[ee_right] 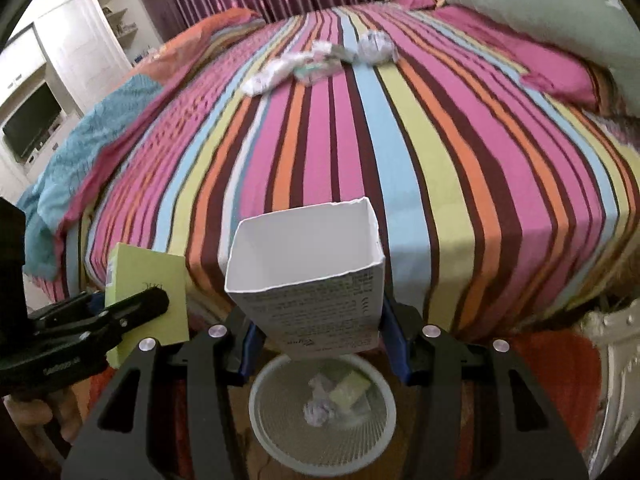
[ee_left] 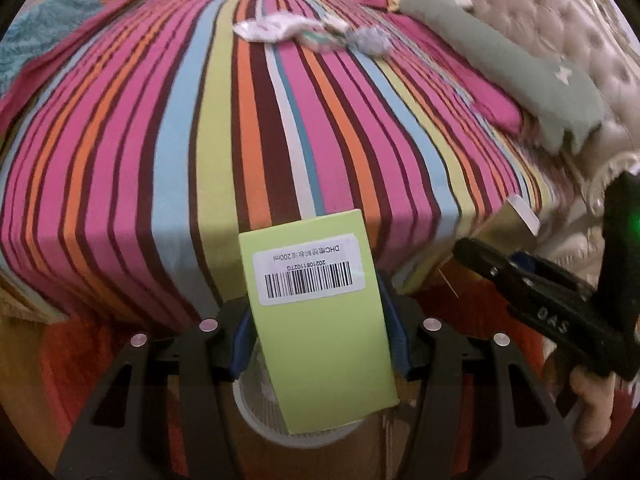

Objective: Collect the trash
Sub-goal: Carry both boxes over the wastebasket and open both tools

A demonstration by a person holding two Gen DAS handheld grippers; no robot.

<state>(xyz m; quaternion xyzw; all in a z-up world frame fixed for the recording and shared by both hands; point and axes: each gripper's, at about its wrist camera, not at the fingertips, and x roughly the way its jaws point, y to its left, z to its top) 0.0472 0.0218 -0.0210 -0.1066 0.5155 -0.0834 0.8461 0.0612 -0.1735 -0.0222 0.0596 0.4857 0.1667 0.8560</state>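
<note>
The right gripper (ee_right: 316,336) is clenched on an open white carton (ee_right: 308,272), a thin printed cardboard box held with its torn, open mouth up and its long axis roughly upright. Directly beneath it, seen between the blue-padded fingers, stands the wastebasket (ee_right: 260,412), a round pale mesh bin on the floor at the foot of the bed. A crumpled paper ball and a flat yellowish piece already lie in it. That vertical line-up is what the drop depends on: the carton hangs straight above the bin's opening, so letting go should send it in.

The left gripper (ee_left: 316,344) is clamped on a green box (ee_left: 320,320), a smooth, flat-sided lime carton with a white barcode label, its long axis running up and away from the fingers. In the left wrist view the same bin's rim shows just below the box's lower end, so it too looks placed over the basket, though a little toward one edge.

Both grippers sit close side by side; the right one seems the more centred over the opening.

Farther out, on the striped bedsheet (ee_right: 420,168), more trash (ee_right: 320,62) lies well apart from both grippers: crumpled white paper, a soft wrapper and a paper ball clustered near the bed's middle.
</note>
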